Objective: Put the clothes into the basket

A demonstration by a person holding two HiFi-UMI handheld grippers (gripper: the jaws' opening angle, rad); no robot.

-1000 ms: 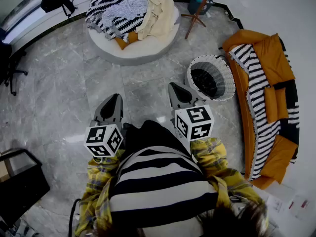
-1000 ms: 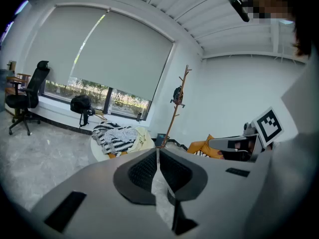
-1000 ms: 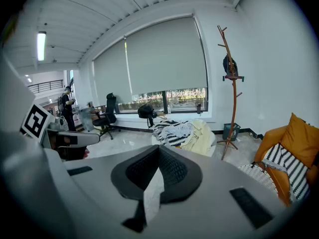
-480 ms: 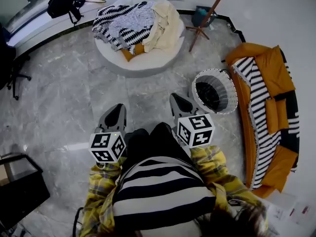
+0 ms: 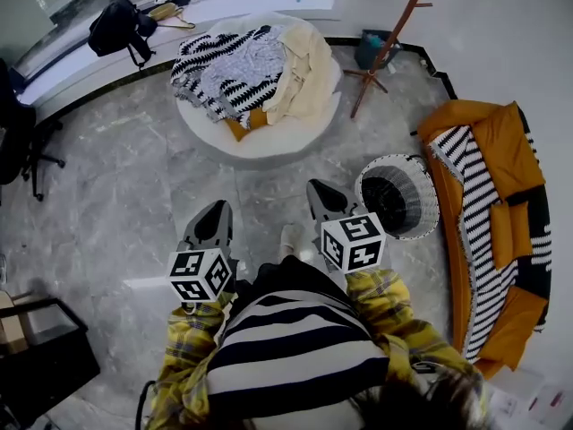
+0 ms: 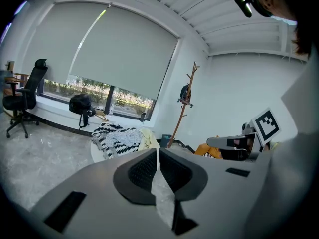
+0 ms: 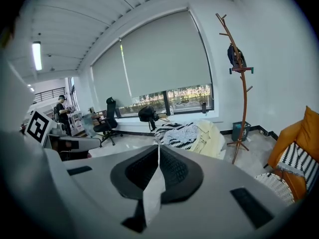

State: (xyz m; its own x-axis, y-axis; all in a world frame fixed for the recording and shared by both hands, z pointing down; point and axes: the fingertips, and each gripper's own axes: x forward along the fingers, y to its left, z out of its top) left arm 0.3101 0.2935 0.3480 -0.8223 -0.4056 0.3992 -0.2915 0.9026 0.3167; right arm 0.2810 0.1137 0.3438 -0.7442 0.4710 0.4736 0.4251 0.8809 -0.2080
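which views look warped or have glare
Head view: mildly bowed, pale glare streak on the floor. Left gripper view: strong fisheye, black corners. Right gripper view: same fisheye, bright ceiling lamp at left.

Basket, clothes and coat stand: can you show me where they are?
basket (image 5: 428, 209): head view, on its white woven wall.
clothes (image 5: 237, 70): head view, on the striped garment in the pile.
coat stand (image 5: 400, 25): head view, on its wooden pole.
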